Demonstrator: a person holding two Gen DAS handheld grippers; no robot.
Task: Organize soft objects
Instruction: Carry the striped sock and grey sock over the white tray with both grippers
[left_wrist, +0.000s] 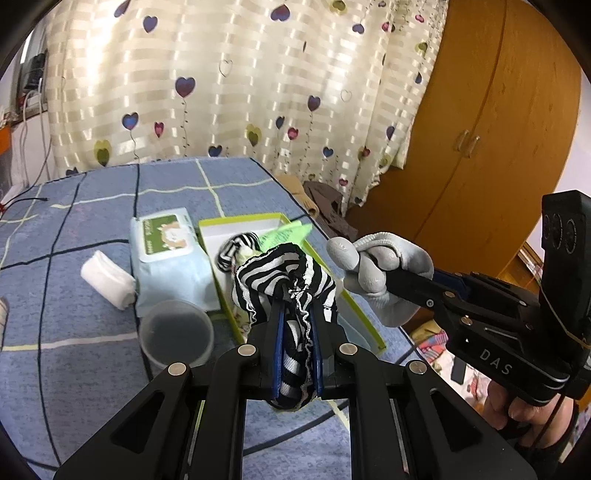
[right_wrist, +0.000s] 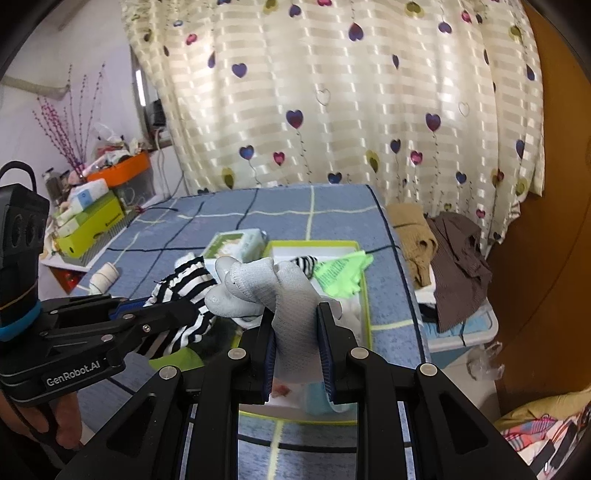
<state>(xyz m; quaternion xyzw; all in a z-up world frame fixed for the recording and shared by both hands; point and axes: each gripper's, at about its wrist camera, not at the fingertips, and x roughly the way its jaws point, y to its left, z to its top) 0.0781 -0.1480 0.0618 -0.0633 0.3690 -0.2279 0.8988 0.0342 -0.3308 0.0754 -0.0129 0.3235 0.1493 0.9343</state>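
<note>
In the left wrist view, the left hand-held gripper (left_wrist: 295, 314) was clamped on a black-and-white striped fabric piece (left_wrist: 284, 280), whose bulk hid part of the shallow green-rimmed cardboard box (left_wrist: 364, 317) behind it. Another striped piece (left_wrist: 236, 247) and a neon green cloth (left_wrist: 284, 232) lay inside that box. At the right, the right hand-held gripper (left_wrist: 373, 266) pinched a pale grey knitted sock (left_wrist: 384, 269). A wet-wipes pack (left_wrist: 170, 258), a white cloth roll (left_wrist: 107, 278) and a clear plastic cup (left_wrist: 177, 336) rested on the blue checked bed cover (left_wrist: 92, 206). In the right wrist view, the right hand-held gripper (right_wrist: 295, 328), angled downward, gripped the grey sock (right_wrist: 273, 291) above the box (right_wrist: 365, 295), concealing much of its contents. The left hand-held gripper (right_wrist: 173, 310) held the striped fabric (right_wrist: 184, 284) just beside. A heart-patterned curtain (right_wrist: 332, 92) hung behind.
</note>
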